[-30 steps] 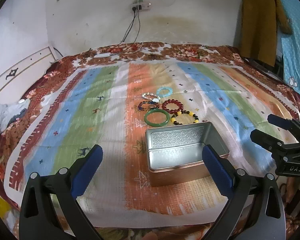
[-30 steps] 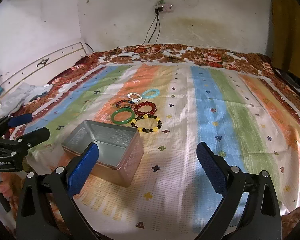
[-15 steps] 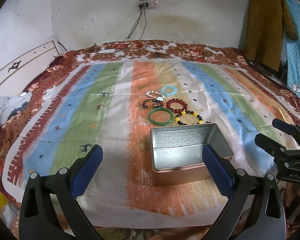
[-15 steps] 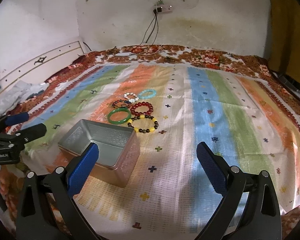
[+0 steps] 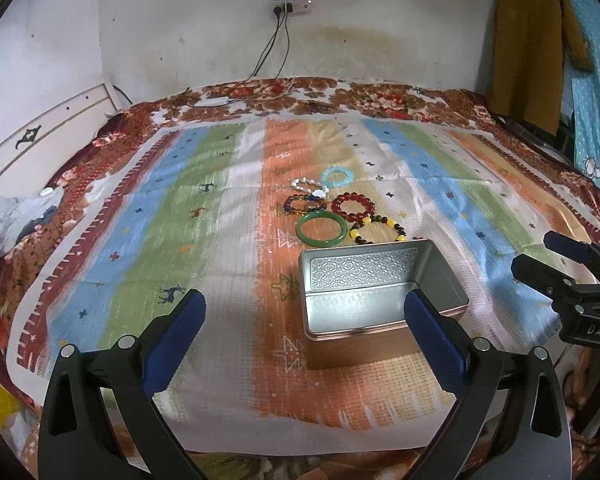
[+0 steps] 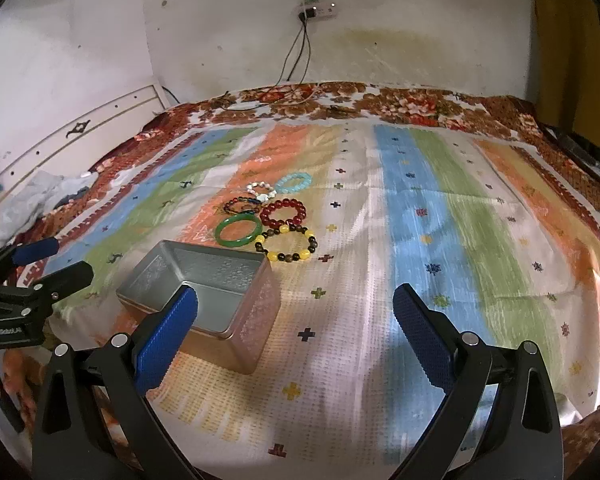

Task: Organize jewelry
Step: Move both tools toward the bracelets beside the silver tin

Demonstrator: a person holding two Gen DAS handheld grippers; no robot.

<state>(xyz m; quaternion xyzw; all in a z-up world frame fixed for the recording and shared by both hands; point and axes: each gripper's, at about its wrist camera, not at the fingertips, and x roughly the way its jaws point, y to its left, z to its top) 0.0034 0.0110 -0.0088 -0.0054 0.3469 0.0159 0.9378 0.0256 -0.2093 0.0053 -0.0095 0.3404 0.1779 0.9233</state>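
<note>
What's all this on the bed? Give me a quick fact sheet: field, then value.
Surface: striped cloth over a floral bedspread
Container: open metal tin, empty
Jewelry: six bracelets beside the tin, none inside
Bracelets: green bangle, red beads, yellow-and-dark beads, light blue, white, dark mixed beads
Left gripper: open, holds nothing
Right gripper: open, holds nothing

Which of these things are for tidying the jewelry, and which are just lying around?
For the job:
- green bangle
- red bead bracelet
- yellow and brown bead bracelet
- light blue bracelet
- white bracelet
- dark bead bracelet
- open metal tin

Lying about:
- crumpled grey cloth
- wall socket with cables
- hanging brown garment
</note>
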